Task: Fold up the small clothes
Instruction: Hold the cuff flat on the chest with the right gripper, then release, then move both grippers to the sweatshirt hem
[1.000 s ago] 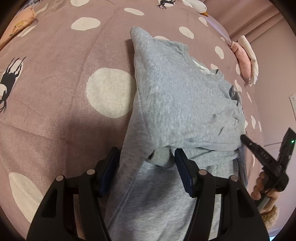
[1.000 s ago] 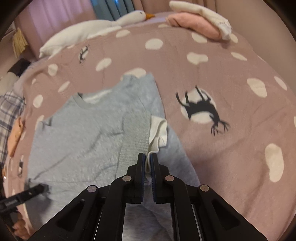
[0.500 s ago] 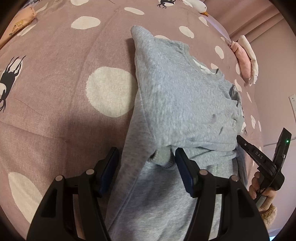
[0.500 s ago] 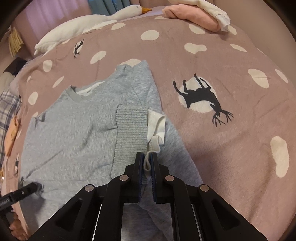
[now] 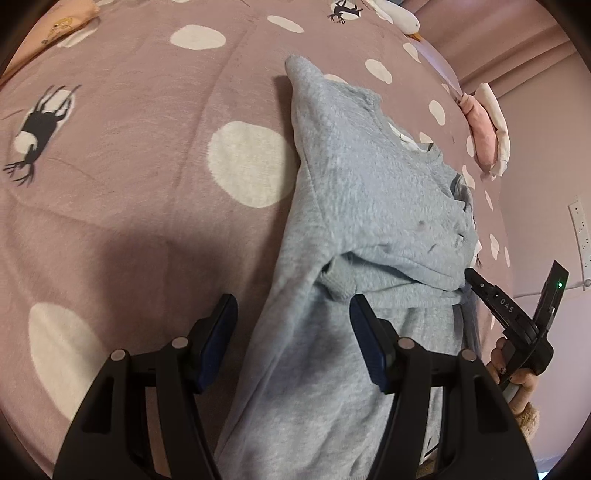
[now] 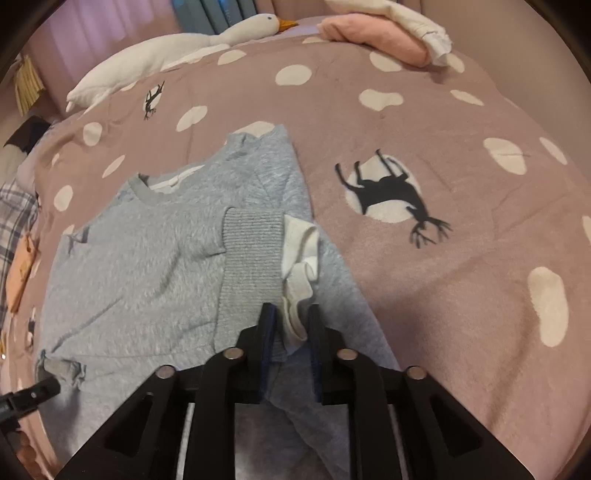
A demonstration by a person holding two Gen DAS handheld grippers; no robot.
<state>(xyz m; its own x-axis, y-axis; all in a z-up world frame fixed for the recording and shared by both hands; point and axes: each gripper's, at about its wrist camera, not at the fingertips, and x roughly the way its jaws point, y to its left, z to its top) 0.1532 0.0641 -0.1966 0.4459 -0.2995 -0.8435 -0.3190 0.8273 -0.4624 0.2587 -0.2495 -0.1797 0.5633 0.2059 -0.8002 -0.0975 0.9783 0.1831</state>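
A grey sweatshirt (image 6: 140, 258) lies flat on the mauve spotted bedspread (image 6: 443, 295), with one sleeve folded across its front. The sleeve's ribbed cuff (image 6: 251, 251) and white inner cuff (image 6: 299, 266) lie on top. My right gripper (image 6: 291, 326) is opening; the white cuff lies slack between its jaws, with the pads off it. In the left wrist view the sweatshirt (image 5: 369, 192) runs up the middle. My left gripper (image 5: 293, 317) stands open astride the sweatshirt's left edge, just short of the other folded sleeve's cuff (image 5: 336, 284). A hand holds the right gripper (image 5: 509, 314) at the garment's right side.
A white goose plush (image 6: 177, 48) lies along the far edge of the bed. Folded pink and white clothes (image 6: 384, 33) sit at the far right. A plaid cloth (image 6: 14, 218) and a peach garment (image 6: 22, 273) lie at the left edge.
My right gripper's jaws have parted and let go of the white cuff, which now lies slack. My left gripper has drawn back a little from the sleeve cuff, still open.
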